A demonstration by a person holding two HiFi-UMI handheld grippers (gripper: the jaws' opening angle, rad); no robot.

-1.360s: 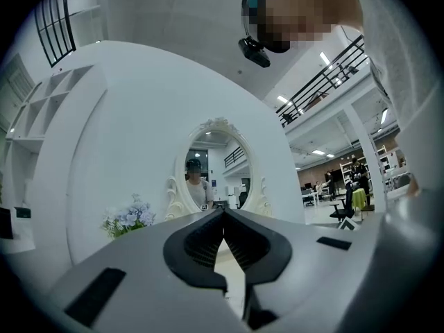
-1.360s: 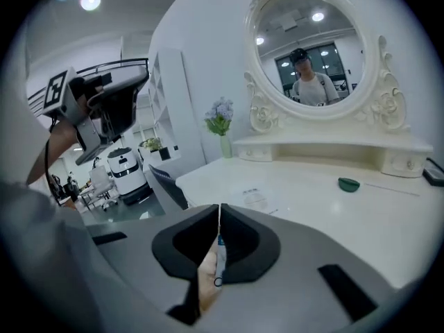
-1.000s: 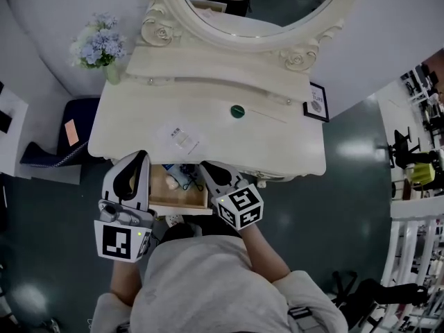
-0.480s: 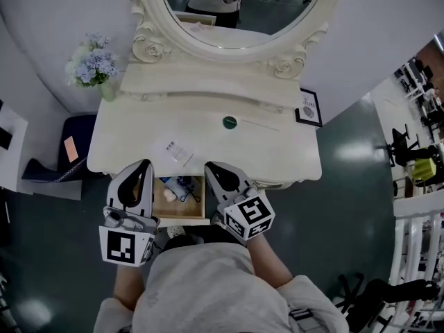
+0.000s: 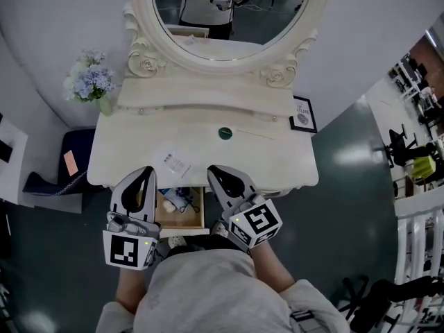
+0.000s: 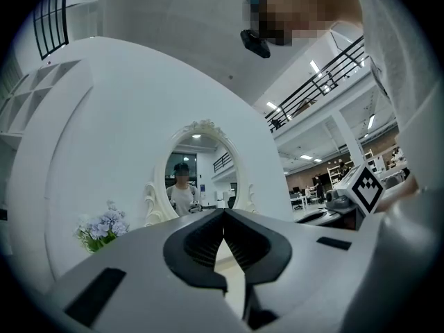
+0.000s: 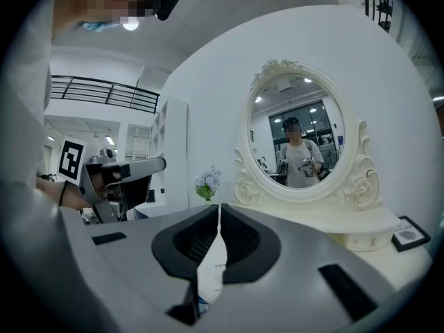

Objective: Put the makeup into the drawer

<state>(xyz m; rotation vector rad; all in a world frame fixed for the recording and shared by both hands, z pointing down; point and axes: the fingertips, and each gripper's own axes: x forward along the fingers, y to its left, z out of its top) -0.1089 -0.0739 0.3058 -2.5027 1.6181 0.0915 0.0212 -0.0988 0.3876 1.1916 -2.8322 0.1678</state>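
Head view, left gripper (image 5: 144,173) and right gripper (image 5: 214,172) both pinched closed, empty, flanking open drawer (image 5: 183,220) holding makeup (image 5: 176,200), below dressing table (image 5: 277,159).

Dim, grey and low in contrast from the head view; soft, even light from above, barely any shadow on the pale bench (image 5: 277,165). Hazy glare on the dark floor (image 5: 350,151). Heavy fisheye bending in all 3 views, black corners in both gripper views. Brighter there, with glowing ceiling strips (image 6: 316,66). Soft focus on the near left tongs (image 6: 223,217) and right tongs (image 7: 218,210).
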